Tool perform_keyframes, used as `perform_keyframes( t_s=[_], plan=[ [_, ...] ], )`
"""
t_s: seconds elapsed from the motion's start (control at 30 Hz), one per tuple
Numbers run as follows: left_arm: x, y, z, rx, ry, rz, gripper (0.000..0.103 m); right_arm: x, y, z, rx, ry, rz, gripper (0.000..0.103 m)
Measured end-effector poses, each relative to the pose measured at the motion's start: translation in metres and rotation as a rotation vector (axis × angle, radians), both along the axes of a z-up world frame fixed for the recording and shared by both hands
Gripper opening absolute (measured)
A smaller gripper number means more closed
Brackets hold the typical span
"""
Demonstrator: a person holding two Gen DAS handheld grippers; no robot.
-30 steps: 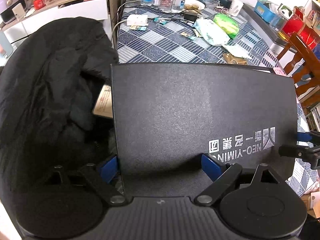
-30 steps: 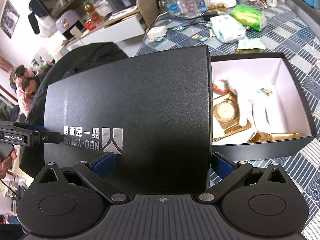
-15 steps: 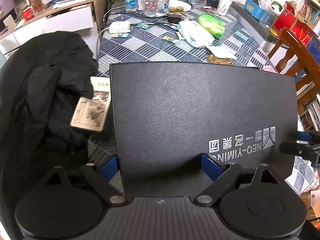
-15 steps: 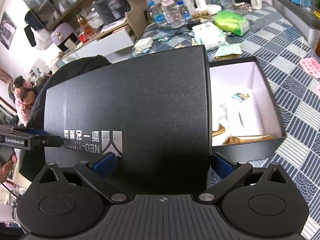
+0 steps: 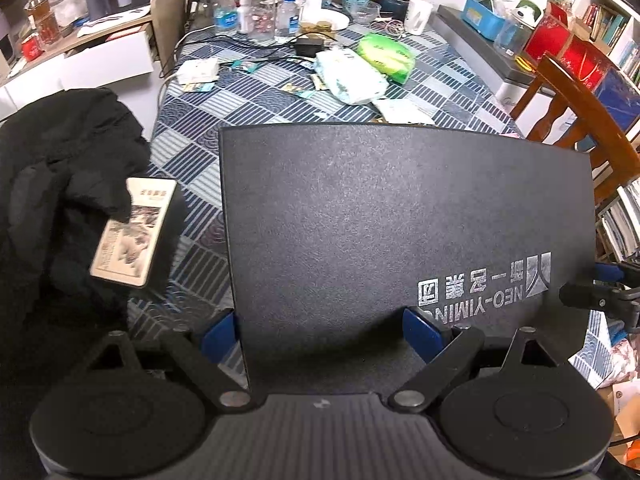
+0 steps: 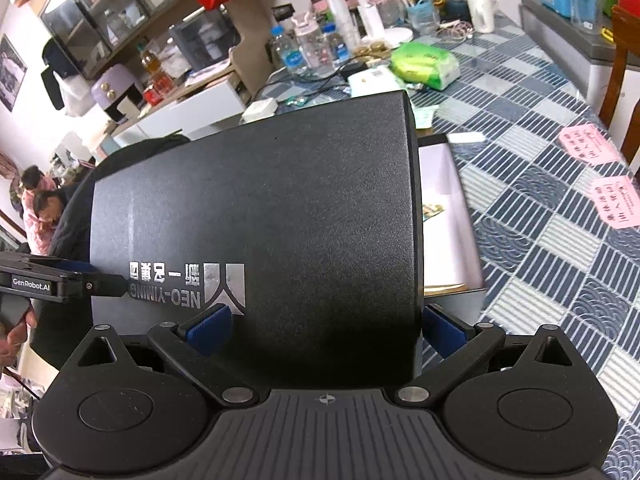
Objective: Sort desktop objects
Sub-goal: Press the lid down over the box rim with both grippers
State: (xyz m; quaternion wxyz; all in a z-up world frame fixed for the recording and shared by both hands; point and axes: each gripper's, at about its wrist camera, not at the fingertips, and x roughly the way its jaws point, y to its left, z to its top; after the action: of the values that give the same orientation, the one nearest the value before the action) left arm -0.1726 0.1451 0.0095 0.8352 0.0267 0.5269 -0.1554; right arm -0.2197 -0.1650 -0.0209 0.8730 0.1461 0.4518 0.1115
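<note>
Through the left wrist view, the left gripper (image 5: 320, 324) spreads wide, both pads against the black lid (image 5: 400, 216) above the checked tablecloth (image 5: 256, 92). Right wrist view: right gripper (image 6: 326, 322) likewise clasps it over the open box (image 6: 444, 208).

Lid (image 5: 384, 220) above table (image 5: 192, 160), held at near edge between left gripper (image 5: 320, 330) and right gripper (image 6: 324, 326). Box (image 6: 448, 208) under lid, right side exposed. Booklet (image 5: 134, 232) left of lid, on jacket (image 5: 60, 168). Bottles (image 5: 260, 16) at table's far end.

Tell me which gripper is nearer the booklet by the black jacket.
Left. The left gripper holds the black lid's end beside the booklet; the right gripper holds the far end.
</note>
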Motion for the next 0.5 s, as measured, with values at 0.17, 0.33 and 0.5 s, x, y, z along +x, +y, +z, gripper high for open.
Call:
perform_keyframes(
  t_s=[0.17,0.33,0.5],
  plan=[
    [0.002,-0.018,-0.001,-0.013,-0.006,-0.010,0.103,0.002,-0.018,0.006,-0.013,-0.018,-0.014,0.102],
    [0.008,-0.032,0.000,-0.026,-0.030,-0.021,0.103,0.003,-0.034,0.009,-0.015,-0.035,-0.023,0.102],
    [0.018,-0.043,-0.005,-0.042,-0.038,-0.021,0.103,0.011,-0.047,0.005,-0.024,-0.047,-0.025,0.102]
  ],
)
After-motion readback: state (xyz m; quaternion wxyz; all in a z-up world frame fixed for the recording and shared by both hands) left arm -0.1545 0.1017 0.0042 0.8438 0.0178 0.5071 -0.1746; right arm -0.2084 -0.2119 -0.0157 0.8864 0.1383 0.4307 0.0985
